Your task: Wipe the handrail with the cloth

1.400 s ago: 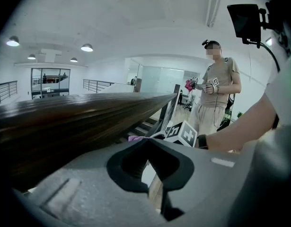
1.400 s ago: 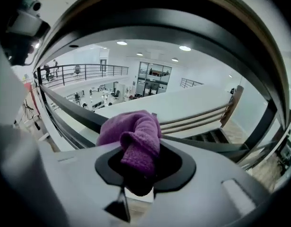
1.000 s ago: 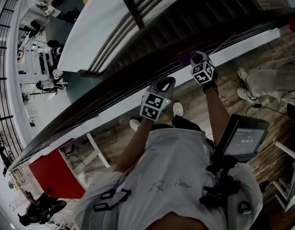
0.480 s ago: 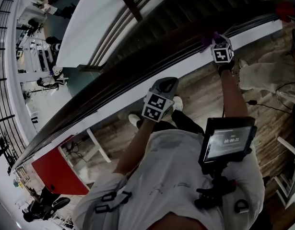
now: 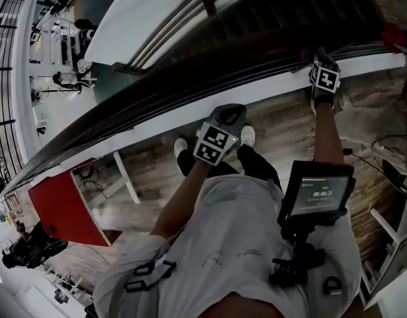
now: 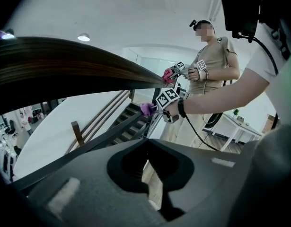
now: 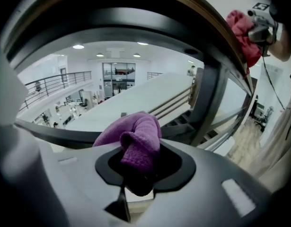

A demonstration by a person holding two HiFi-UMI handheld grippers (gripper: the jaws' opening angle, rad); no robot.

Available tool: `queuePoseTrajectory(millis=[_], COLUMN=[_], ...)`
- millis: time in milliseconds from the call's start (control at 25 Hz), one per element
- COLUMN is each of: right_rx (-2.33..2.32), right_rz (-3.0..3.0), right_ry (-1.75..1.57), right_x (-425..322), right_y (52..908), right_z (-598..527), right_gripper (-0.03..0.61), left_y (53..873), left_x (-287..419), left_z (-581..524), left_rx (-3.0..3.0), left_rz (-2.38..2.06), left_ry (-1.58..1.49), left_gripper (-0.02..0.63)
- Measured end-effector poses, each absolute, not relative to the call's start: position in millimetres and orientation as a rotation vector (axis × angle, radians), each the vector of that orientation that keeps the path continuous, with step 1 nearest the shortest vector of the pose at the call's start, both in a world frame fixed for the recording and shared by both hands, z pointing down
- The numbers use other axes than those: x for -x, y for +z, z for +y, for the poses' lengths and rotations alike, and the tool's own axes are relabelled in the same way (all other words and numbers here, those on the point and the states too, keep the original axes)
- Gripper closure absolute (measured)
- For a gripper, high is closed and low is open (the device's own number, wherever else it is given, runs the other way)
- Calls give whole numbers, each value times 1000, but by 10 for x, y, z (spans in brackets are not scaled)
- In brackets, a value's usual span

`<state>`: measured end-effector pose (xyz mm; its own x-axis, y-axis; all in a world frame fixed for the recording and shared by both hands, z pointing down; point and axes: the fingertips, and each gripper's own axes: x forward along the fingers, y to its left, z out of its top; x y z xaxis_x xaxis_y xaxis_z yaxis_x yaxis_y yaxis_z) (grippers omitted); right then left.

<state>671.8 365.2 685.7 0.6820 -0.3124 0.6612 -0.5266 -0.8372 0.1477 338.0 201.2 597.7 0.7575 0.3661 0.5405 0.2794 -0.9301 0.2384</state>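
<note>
1. Over on the left, my left claw point(image 5: 228, 116) hangs just short of the handrail point(image 5: 163, 93), jaws pressed together with nothing between them.
2. Through the middle, the dark handrail slants from lower left to upper right.
3. Far right, my right claw point(image 7: 136, 174) is clamped on the purple cloth point(image 7: 134, 137). The cloth bulges forward out of the jaws, with the rail arching just above it.

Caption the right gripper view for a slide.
Right gripper, jaws shut on a purple cloth, just under the dark handrail above an open stairwell.
</note>
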Motion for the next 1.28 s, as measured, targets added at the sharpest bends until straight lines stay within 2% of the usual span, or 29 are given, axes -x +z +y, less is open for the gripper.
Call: queuePoseTrajectory(millis=[240,400,760,1000,1280], right_rx=[-2541,-2458,-1762,-1492,-1358], right_rz=[-1120,-1294,-1808,-1989,-2062], right_ry=[816,858,806,756,633], right_x=[-4951,-3851,-1413,-67,919], right_y=[7031,7285,7775,7939,8105], right_z=[2099,1212,-731,-1821,-2950], right_gripper=[479,479,477,476,476], left_y=[6049,6096,6248,6385,6614], left_x=[-2709,-2090,-338,713,1621], left_z=[1286,503,-841,-1475,-2035], left_rx=[-2737,-2731,-2565,-2424,-2356], left_rz=[238,-15,-527,-760,-897], left_ry=[873,831,746,670,669], left_gripper=[612,612,612,612,612])
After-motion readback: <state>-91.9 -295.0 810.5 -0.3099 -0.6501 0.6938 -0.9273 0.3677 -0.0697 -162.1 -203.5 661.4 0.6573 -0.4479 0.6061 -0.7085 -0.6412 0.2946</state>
